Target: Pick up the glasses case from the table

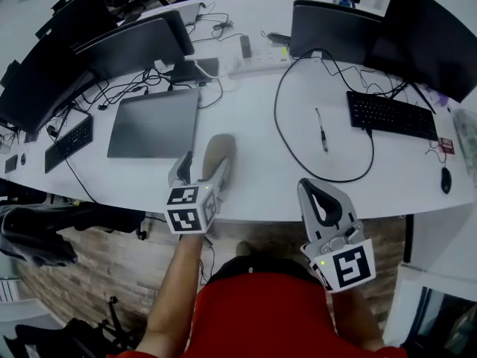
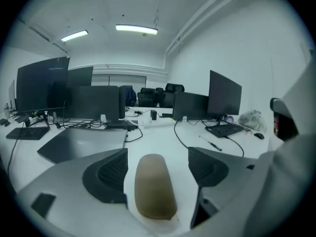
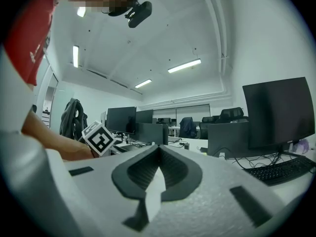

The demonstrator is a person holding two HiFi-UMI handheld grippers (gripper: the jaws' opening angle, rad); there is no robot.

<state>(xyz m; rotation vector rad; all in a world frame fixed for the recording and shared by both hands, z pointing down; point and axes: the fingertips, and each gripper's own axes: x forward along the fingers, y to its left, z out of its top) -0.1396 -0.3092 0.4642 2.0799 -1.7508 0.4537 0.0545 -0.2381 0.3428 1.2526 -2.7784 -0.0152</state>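
Observation:
The glasses case [image 1: 219, 149] is a tan, rounded oblong lying on the white table [image 1: 261, 170] near its front edge. My left gripper [image 1: 203, 167] straddles its near end with the jaws spread wide. In the left gripper view the case [image 2: 154, 184] lies lengthwise between the two dark pads [image 2: 112, 172] with a gap on each side, so nothing is gripped. My right gripper [image 1: 314, 190] hangs at the table's front edge to the right, apart from the case. Its jaws [image 3: 159, 151] meet at the tips with nothing between them.
A closed grey laptop [image 1: 155, 123] lies just left of the case. A black cable loop [image 1: 328, 177], a pen [image 1: 321, 130], a keyboard [image 1: 391, 114] and a mouse [image 1: 445, 179] lie to the right. Monitors [image 1: 332, 28] and a power strip [image 1: 257, 60] line the back.

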